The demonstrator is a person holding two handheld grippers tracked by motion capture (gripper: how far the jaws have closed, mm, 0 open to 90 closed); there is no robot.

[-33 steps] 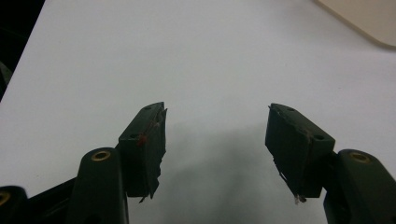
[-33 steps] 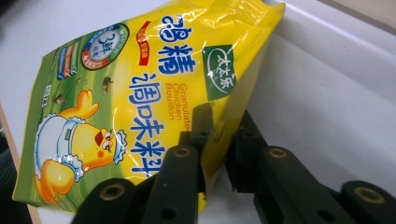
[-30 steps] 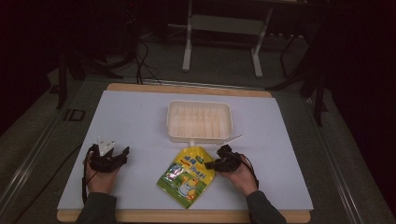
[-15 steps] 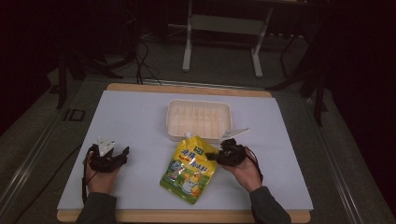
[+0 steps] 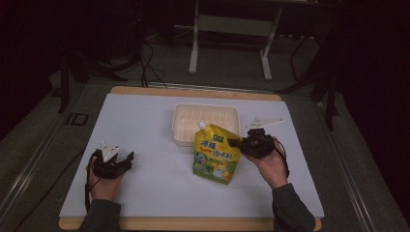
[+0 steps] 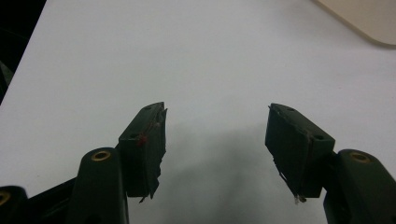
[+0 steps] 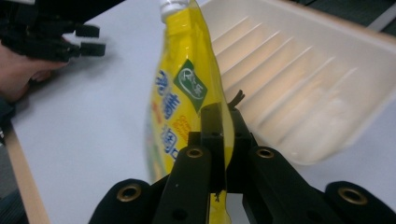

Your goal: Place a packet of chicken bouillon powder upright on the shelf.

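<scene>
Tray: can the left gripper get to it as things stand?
Probably yes. The left gripper is open and holds nothing, and bare table lies between it and the tray. The yellow pouch, clamped by the right gripper, fronts only the tray's right part.

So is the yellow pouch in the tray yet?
Not yet. Done: the right tongs have clamped the yellow pouch by its edge and stood it upright. In hand: it sits just in front of the white tray. Left: probably placing it inside. The left tongs rest open.
</scene>
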